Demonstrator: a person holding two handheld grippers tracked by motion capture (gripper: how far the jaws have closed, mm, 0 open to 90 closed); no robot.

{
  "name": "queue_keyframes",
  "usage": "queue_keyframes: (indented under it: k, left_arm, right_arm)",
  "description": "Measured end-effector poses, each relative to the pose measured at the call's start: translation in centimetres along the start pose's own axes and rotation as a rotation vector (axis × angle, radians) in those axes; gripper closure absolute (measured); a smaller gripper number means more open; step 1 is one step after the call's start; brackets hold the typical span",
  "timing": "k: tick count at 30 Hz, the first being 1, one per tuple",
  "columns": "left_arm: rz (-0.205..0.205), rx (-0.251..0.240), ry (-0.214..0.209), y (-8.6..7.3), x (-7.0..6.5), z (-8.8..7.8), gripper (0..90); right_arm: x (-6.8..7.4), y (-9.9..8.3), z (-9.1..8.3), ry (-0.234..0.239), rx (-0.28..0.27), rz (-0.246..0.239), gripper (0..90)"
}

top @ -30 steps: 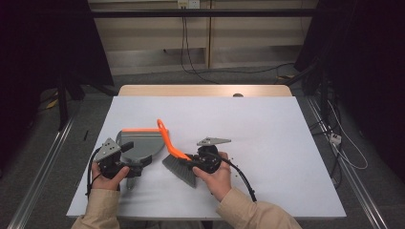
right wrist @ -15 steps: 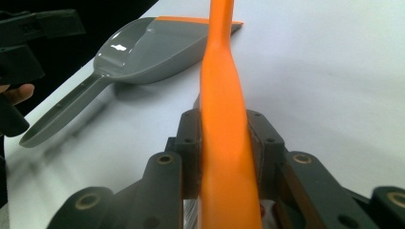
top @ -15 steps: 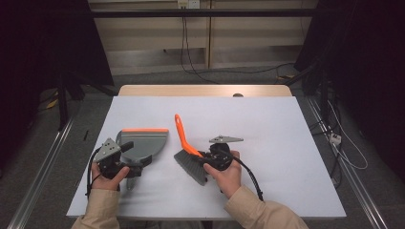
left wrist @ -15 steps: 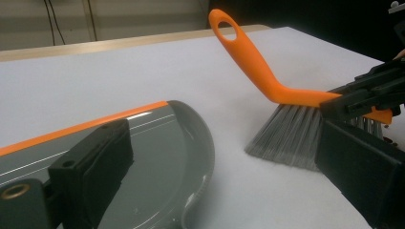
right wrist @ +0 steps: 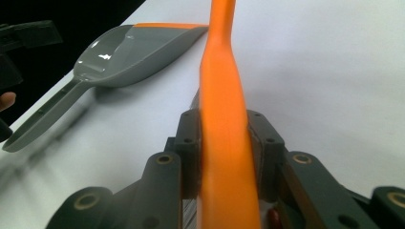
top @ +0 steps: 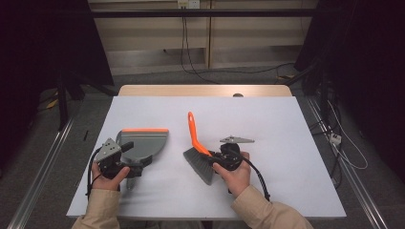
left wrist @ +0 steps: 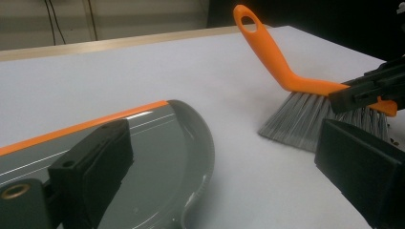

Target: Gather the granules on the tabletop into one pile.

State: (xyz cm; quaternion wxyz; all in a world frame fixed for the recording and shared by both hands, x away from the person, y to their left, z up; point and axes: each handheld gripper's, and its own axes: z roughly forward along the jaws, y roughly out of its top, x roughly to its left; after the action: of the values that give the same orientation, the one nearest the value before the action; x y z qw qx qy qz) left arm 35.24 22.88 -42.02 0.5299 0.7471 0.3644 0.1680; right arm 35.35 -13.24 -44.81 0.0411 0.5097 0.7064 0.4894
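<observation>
The white rectangular table (top: 286, 143) lies bare around my work. On its left part rests the grey plastic dustpan with the orange front lip (top: 143, 143), flat on the surface, lip facing away from me. My left gripper (top: 125, 157) sits at the pan's handle end; in the left gripper view its jaws stand apart with the pan's rim between them, so I judge it open rather than clamped. To the right of the pan, well apart from it, is the small hand brush with orange handle and grey bristles (top: 198, 152). My right gripper (right wrist: 224, 143) is clamped on its handle, bristles resting on the table.

The risk I see: the pan is unpinned, so a sweep toward it could shove it away. The smooth handle could also twist in my jaws.

A second ago the brush arched over the pan's right edge; now it stands clear, handle pointing away.
</observation>
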Motion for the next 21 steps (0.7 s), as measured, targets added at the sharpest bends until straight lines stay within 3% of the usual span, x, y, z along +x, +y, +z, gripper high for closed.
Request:
queue_keyframes:
  k: [21]
  left_arm:
    - [0.002,0.002,0.001,0.0,-0.1,0.0,5.5]
  right_arm:
    - [-2.0,-0.1,-2.2,-0.045,-0.018,0.024,70.6]
